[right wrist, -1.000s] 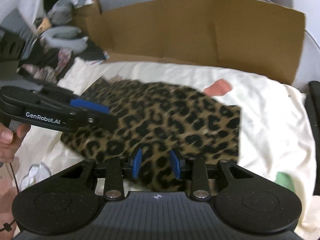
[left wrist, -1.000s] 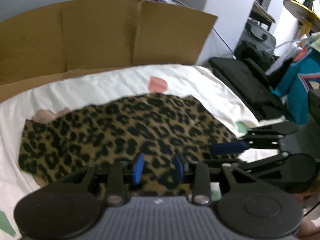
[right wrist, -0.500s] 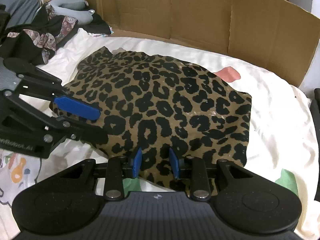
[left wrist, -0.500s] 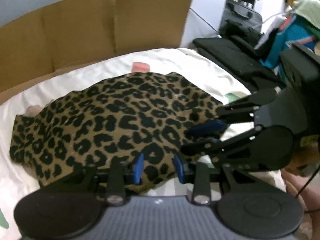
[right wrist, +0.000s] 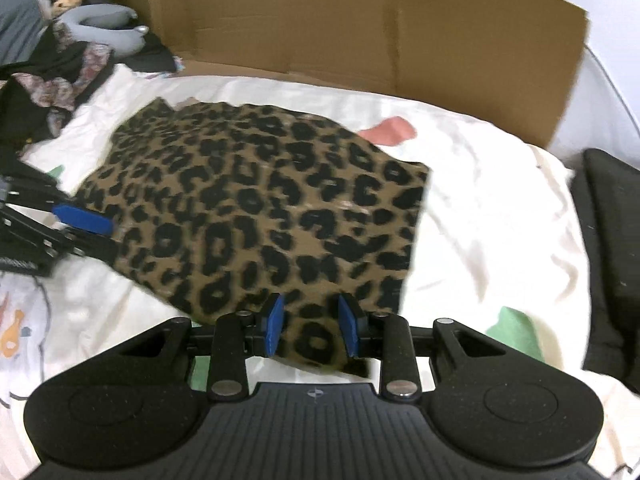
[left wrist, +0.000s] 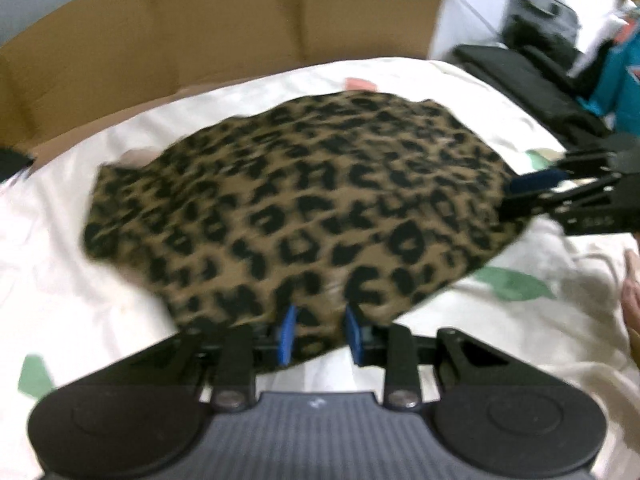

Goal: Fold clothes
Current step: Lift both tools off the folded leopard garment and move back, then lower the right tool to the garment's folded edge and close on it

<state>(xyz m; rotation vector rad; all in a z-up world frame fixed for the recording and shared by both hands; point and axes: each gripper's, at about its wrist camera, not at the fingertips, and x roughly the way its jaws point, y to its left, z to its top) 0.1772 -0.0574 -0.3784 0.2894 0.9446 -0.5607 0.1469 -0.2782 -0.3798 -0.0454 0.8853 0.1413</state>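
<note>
I am working over the bed sheet [right wrist: 500, 216], where the leopard-print garment [right wrist: 260, 216] is lying spread flat in the middle, with a cardboard sheet [right wrist: 360, 20] standing behind it. My left tongs [left wrist: 319, 334] are sitting at the near edge of the garment, and their blue pads are closing with the hem between them; I am not seeing them press on it yet. My right tongs [right wrist: 310, 330] are standing apart over the near right corner, cloth showing between the pads but not pinched.

I am judging this fabric to be light, soft and limp, so it is likely to sag and drag on the sheet rather than hold any shape. It looks slightly fuzzy, which should help the pads keep hold. I am thinking the best places to take it are the two near corners, well in from the hem, one in each tongs, so the edge is lifting evenly and no single layer is slipping out.
</note>
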